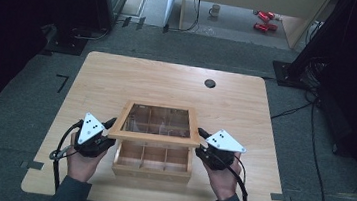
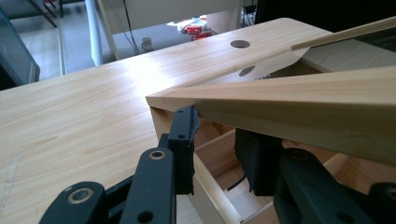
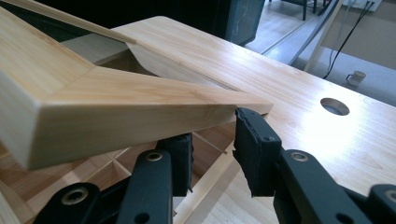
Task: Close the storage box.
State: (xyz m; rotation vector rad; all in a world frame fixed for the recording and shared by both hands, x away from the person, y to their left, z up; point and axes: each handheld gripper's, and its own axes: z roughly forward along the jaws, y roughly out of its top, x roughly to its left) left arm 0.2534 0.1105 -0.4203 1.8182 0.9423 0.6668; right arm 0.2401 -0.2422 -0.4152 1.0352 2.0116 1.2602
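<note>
Both tools, left tool (image 1: 109, 132) and right tool (image 1: 201, 143), clamp the glass lid's (image 1: 154, 138) side rails; I hold it raised, exposing the wooden box (image 1: 151, 170).

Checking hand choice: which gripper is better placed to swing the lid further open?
Neither clearly: the left gripper and right gripper each straddle a front corner of the half-raised lid, mirrored. Probably both together.

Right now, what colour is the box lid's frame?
Pale natural wood around a clear pane; the lid shows best in the high view.
</note>
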